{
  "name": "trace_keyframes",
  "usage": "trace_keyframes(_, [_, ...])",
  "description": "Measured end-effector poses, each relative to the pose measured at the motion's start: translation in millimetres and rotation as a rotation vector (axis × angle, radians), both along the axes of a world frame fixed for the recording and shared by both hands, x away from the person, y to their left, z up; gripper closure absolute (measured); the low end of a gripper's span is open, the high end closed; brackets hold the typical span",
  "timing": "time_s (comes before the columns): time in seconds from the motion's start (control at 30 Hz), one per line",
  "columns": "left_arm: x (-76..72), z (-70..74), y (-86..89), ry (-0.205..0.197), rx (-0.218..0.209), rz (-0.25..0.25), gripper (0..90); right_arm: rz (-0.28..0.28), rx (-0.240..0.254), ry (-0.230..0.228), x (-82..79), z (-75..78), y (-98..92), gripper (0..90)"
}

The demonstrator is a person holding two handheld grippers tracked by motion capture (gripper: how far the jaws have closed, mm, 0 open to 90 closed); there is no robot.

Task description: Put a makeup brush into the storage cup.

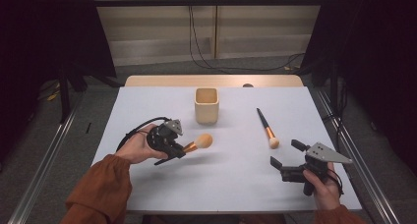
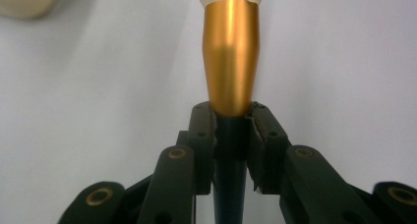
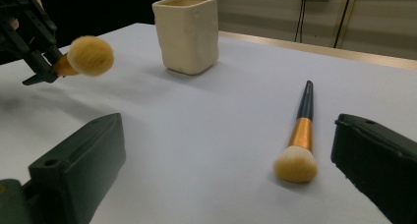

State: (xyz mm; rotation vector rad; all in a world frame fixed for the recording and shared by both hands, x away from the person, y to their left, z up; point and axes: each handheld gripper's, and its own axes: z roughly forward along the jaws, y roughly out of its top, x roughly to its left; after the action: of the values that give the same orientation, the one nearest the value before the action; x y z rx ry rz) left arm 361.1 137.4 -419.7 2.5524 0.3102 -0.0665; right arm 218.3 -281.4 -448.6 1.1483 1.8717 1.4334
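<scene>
high view: left gripper (image 1: 178, 150) clamped on held brush (image 1: 197, 144) handle below gold ferrule, above table (image 1: 147, 101); right gripper (image 1: 286, 158) jaws apart nr 2nd brush (image 1: 266, 128); looks light, stiff; bristles soft, so grip handle; cup (image 1: 206, 105) behind

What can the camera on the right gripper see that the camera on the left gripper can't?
The right gripper view alone shows the second makeup brush lying flat on the table and the right gripper with its jaws wide apart. The left gripper view alone shows up close how the jaws clamp the dark handle just below the gold ferrule. Both show the held brush, the beige cup and the white table.
</scene>
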Motion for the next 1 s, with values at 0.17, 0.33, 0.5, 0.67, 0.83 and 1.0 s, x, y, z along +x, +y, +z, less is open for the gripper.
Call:
trace_keyframes(0.17, [0.1, 3.2, 4.0, 0.007, -0.078, 0.033, 74.4, 0.002, -0.003, -0.001, -0.1, 0.0, -0.4, 0.0])
trace_keyframes(0.33, [-1.7, 4.8, 10.0, -0.006, -0.149, 0.079, 74.4, 0.001, -0.002, -0.002, -0.2, 0.1, -0.7, 0.0])
trace_keyframes(0.5, [-3.4, 6.6, 13.9, -0.028, -0.2, 0.116, 74.4, -0.002, 0.0, -0.003, -0.2, 0.2, -0.6, 0.0])
trace_keyframes(0.67, [-4.4, 6.6, 19.2, -0.042, -0.279, 0.153, 74.4, -0.003, 0.005, -0.006, -0.4, 0.3, -0.5, 0.0])
trace_keyframes(0.83, [-6.1, 2.9, 21.7, -0.075, -0.329, 0.187, 74.4, -0.001, 0.005, -0.005, -0.3, 0.3, -0.3, 0.0])
trace_keyframes(1.0, [-5.6, -0.3, 24.6, -0.102, -0.382, 0.25, 74.4, 0.0, 0.002, -0.005, -0.2, 0.2, -0.5, 0.0])
